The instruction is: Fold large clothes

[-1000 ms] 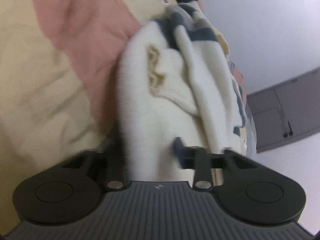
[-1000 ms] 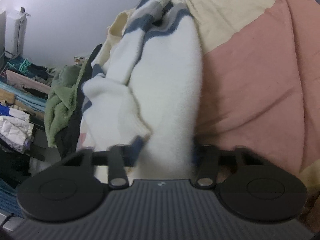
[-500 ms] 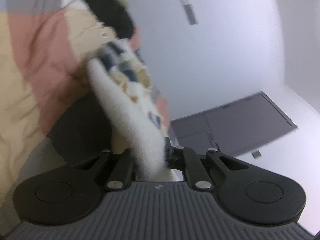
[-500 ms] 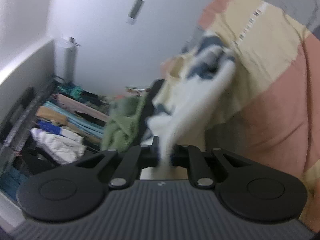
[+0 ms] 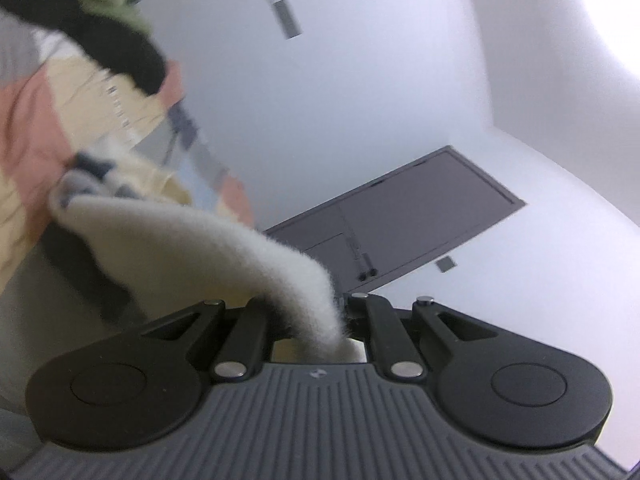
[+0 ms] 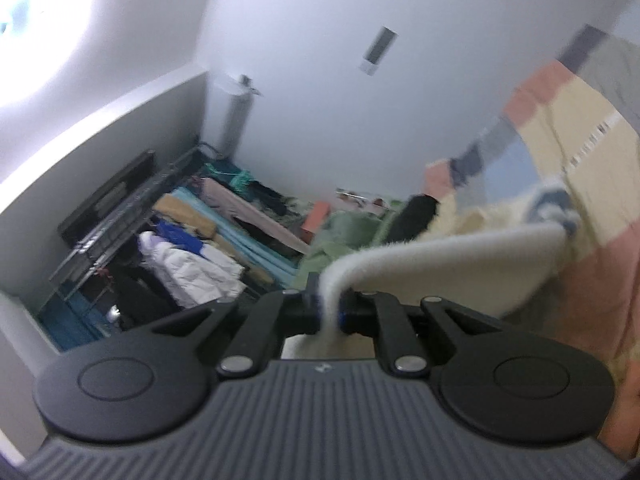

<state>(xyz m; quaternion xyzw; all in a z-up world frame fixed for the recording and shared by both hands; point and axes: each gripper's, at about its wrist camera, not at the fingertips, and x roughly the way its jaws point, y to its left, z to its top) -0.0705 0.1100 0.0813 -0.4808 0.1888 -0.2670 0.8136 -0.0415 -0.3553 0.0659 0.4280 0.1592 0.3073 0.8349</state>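
A fuzzy cream sweater [image 5: 208,248] with navy stripes hangs lifted off the bed, stretched between both grippers. My left gripper [image 5: 320,320] is shut on one cream edge of it, and the cloth runs up and left toward the striped part. In the right wrist view my right gripper [image 6: 330,312] is shut on another edge of the sweater [image 6: 460,256], which trails right toward its striped end [image 6: 556,204]. Both grippers point level, above the bed.
A patchwork bedspread [image 5: 36,128] in pink, yellow and grey lies below. Green and black clothes [image 5: 112,8] are piled at its far end. A grey door [image 5: 420,216] is in the white wall. A rack of folded clothes [image 6: 200,240] stands left of the bed.
Both grippers closed on the sweater's edges and rose with it, tilting from looking down at the bed to looking level at the walls. The sweater now hangs stretched instead of lying bunched.
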